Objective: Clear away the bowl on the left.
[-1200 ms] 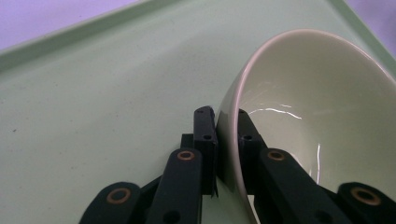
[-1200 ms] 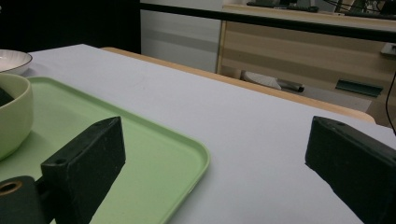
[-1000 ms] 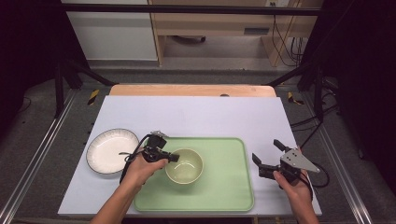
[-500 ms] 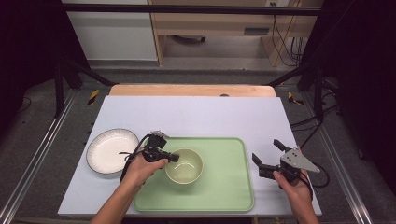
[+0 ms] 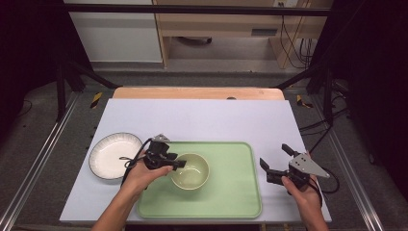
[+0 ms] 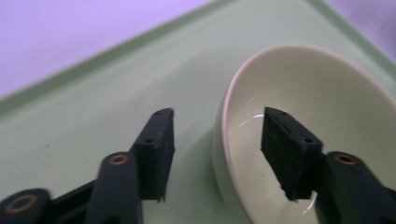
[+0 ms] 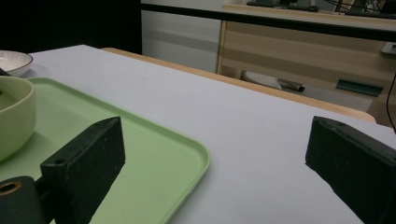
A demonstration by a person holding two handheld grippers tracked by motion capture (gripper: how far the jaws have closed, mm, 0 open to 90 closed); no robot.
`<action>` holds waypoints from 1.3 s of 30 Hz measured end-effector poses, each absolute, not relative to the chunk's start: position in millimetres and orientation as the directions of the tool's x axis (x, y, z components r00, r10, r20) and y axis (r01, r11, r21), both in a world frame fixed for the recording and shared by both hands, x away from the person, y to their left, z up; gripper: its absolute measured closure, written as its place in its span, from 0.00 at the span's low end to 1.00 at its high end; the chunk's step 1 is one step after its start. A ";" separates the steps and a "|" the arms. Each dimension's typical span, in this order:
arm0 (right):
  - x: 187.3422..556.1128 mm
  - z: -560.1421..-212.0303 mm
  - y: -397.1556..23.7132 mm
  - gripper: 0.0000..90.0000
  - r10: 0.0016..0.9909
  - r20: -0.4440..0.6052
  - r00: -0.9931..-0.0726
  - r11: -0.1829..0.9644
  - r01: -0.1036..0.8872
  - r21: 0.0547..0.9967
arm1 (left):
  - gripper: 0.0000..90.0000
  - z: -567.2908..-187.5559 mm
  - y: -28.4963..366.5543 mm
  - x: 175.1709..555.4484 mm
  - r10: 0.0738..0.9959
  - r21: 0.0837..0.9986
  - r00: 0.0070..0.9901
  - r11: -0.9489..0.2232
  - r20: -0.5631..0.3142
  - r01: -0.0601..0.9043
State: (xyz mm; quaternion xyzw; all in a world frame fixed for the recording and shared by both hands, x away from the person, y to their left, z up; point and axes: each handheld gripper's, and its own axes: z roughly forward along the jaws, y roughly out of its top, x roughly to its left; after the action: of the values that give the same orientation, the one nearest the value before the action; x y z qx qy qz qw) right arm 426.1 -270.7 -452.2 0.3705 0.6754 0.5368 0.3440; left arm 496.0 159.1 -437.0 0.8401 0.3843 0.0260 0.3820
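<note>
A pale cream bowl (image 5: pixel 191 172) (image 6: pixel 322 88) stands on the left half of a light green tray (image 5: pixel 231 192) (image 6: pixel 84 107). My left gripper (image 5: pixel 176 165) (image 6: pixel 217 140) is open and straddles the bowl's left rim, with one jaw inside the bowl and the other outside over the tray. The jaws stand apart from the rim. Off the tray's right edge, my right gripper (image 5: pixel 273 156) (image 7: pixel 215 135) is held wide open above the white table with nothing between its jaws. In the right gripper view, the bowl (image 7: pixel 14 116) sits at the far left on the tray (image 7: pixel 159 158).
A white plate (image 5: pixel 113 156) (image 7: pixel 14 60) with a dark rim lies on the table left of the tray. The white tabletop (image 5: pixel 207 120) stretches bare behind the tray to a wooden back edge (image 5: pixel 197 93). Black frame legs and cables stand beyond the table.
</note>
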 end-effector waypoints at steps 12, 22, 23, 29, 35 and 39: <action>425.4 -452.2 -269.1 0.06 0.869 -0.070 -0.489 0.153 0.131 0.980 | 0.09 -410.7 181.4 477.1 0.689 0.848 0.711 -0.285 -0.143 0.447; 425.7 -452.4 -269.4 0.05 0.871 -0.069 -0.487 0.150 0.130 0.980 | 0.05 -393.9 205.1 467.4 0.678 0.925 0.727 -0.199 -0.109 0.325; 425.6 -452.1 -269.6 0.06 0.871 -0.069 -0.486 0.150 0.129 0.980 | 0.05 -391.2 212.5 465.8 0.690 0.934 0.718 -0.186 -0.096 0.304; 425.7 -452.0 -270.6 0.06 0.873 -0.069 -0.482 0.148 0.128 0.981 | 0.03 -386.5 235.6 461.7 0.730 0.956 0.681 -0.160 -0.052 0.244; 425.6 -451.7 -270.3 0.06 0.874 -0.071 -0.481 0.149 0.126 0.981 | 0.03 -385.4 262.5 452.8 0.765 0.965 0.644 -0.171 0.004 0.197; 425.2 -451.4 -270.2 0.06 0.874 -0.072 -0.480 0.150 0.127 0.980 | 0.03 -389.1 281.5 450.7 0.788 0.970 0.616 -0.160 0.015 0.181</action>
State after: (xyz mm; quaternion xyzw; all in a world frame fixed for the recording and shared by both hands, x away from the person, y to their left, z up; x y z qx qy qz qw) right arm 425.2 -270.2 -451.4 0.3717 0.6734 0.5354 0.3490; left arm 450.7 281.5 -389.1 0.7101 0.3412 0.2753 0.5509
